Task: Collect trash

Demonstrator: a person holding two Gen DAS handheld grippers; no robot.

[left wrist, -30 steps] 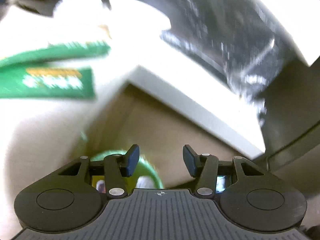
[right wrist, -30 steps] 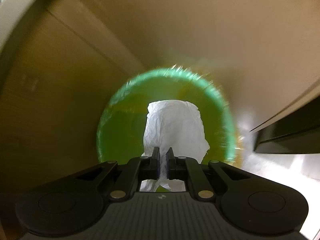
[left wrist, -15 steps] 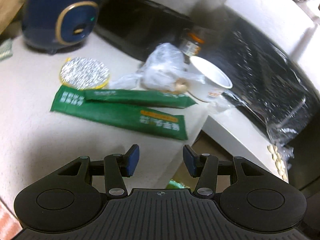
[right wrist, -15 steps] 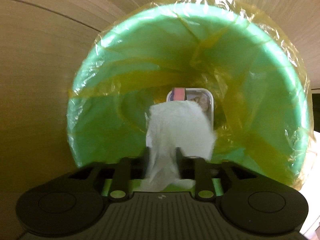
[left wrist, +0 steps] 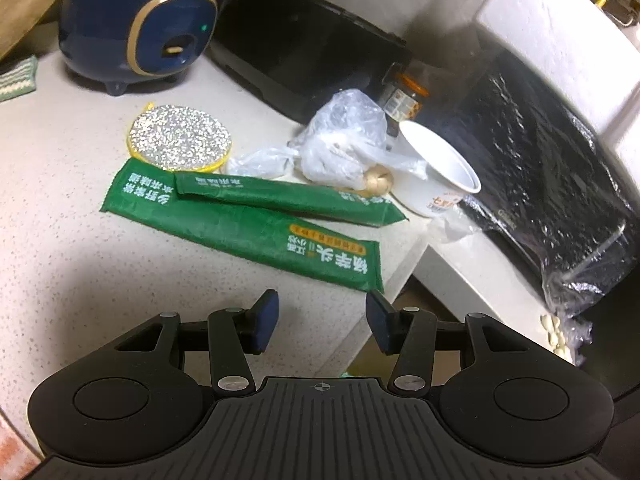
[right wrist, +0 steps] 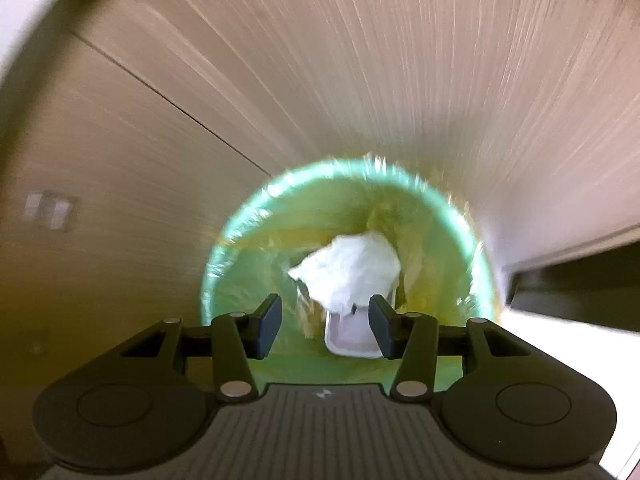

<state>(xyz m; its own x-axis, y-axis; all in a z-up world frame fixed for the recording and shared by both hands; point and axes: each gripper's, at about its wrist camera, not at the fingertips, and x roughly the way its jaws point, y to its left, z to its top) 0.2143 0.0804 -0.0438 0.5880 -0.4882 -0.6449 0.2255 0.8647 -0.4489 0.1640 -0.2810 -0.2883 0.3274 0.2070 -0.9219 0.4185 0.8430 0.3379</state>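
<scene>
In the left wrist view my left gripper (left wrist: 322, 322) is open and empty above the counter's edge. Just ahead lie two green wrappers, a wide one (left wrist: 244, 232) and a narrow one (left wrist: 288, 198), a crumpled clear plastic bag (left wrist: 344, 144), a foil lid (left wrist: 180, 142) and a tipped white paper cup (left wrist: 440, 172). In the right wrist view my right gripper (right wrist: 324, 322) is open above a green bin (right wrist: 240, 272) lined with a yellowish bag. A white crumpled tissue (right wrist: 352, 268) lies inside on a small white tray (right wrist: 348, 332).
A dark blue rice cooker (left wrist: 140, 20) and a black appliance (left wrist: 304, 44) stand at the back of the counter (left wrist: 80, 280). A black bag-covered appliance (left wrist: 540, 184) fills the right. Wooden cabinet doors (right wrist: 160, 120) surround the bin.
My right gripper opened and let go of the tissue, which dropped into the bin, then rose. My left gripper swung from over the floor and bin up to face the countertop trash.
</scene>
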